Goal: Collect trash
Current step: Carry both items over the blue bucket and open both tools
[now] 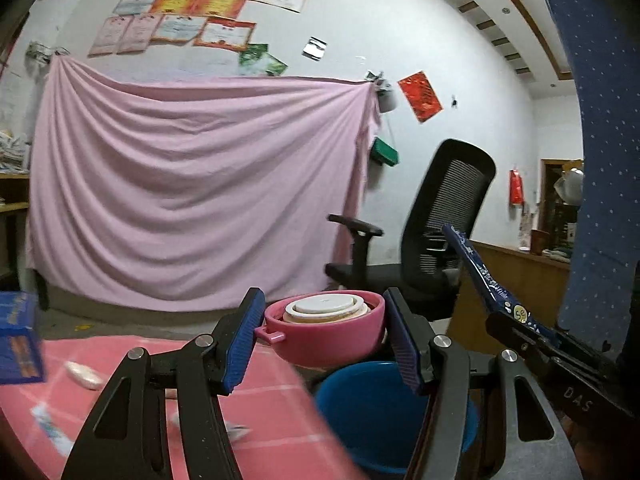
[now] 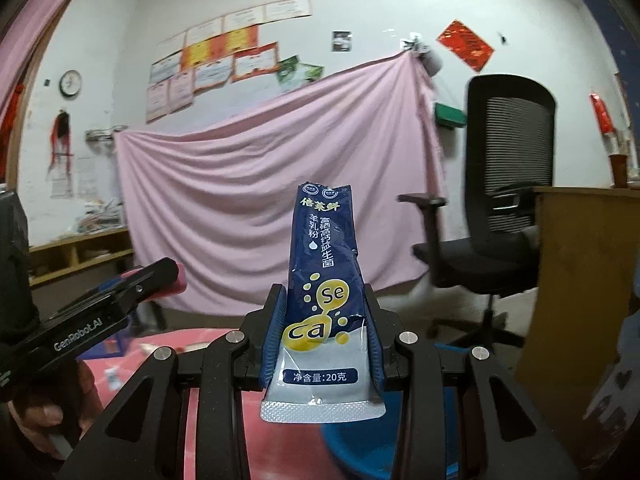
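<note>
My left gripper (image 1: 324, 330) is shut on a pink bowl (image 1: 324, 338) with a white lidded container (image 1: 325, 309) inside, held up above a blue bin (image 1: 380, 412) beside the pink table (image 1: 260, 420). My right gripper (image 2: 323, 338) is shut on a dark blue powder sachet (image 2: 325, 280) that stands upright between the fingers. The sachet also shows in the left wrist view (image 1: 486, 276), to the right of the bowl. The blue bin (image 2: 372, 448) lies below the right gripper. Wrappers (image 1: 84, 375) lie on the table.
A black office chair (image 1: 432, 236) stands behind the bin. A wooden desk (image 2: 580, 280) is at the right. A pink sheet (image 1: 192, 192) hangs on the far wall. A blue box (image 1: 18, 340) sits at the table's left edge.
</note>
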`<state>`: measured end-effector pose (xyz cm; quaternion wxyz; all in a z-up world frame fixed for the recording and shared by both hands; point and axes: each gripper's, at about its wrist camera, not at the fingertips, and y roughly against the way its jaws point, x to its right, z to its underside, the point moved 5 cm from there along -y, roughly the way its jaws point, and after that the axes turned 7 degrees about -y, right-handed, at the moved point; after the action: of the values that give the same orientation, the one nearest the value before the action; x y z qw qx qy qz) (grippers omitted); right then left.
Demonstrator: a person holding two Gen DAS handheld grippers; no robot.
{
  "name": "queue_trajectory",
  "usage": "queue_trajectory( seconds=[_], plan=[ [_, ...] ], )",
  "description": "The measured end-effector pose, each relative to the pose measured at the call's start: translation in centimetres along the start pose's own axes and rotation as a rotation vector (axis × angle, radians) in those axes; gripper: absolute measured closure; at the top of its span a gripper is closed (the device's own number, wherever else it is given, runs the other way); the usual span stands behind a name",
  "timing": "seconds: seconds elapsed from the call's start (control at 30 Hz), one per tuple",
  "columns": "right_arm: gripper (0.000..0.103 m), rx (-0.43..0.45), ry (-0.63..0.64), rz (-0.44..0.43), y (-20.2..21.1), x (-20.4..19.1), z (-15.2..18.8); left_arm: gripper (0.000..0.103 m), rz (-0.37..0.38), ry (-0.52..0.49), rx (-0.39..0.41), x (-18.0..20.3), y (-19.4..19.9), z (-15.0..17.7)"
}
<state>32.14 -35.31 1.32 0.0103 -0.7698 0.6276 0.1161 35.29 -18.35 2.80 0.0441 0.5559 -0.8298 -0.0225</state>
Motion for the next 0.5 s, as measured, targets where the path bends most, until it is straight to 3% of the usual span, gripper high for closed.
queue_trajectory(
  seconds=[0.27, 0.5],
  plan=[
    [0.069, -0.012, -0.061, 0.111, -0.4, 6.5, 0.6, 0.048, 0.061, -0.002, -0.085, 4.4, -5.7, 1.2],
    [0.069, -0.088, -0.123, 0.172, -1.6, 10.0, 3.1, 0.048, 0.084, 0.0, -0.262, 5.9, -9.6, 3.9]
  ],
)
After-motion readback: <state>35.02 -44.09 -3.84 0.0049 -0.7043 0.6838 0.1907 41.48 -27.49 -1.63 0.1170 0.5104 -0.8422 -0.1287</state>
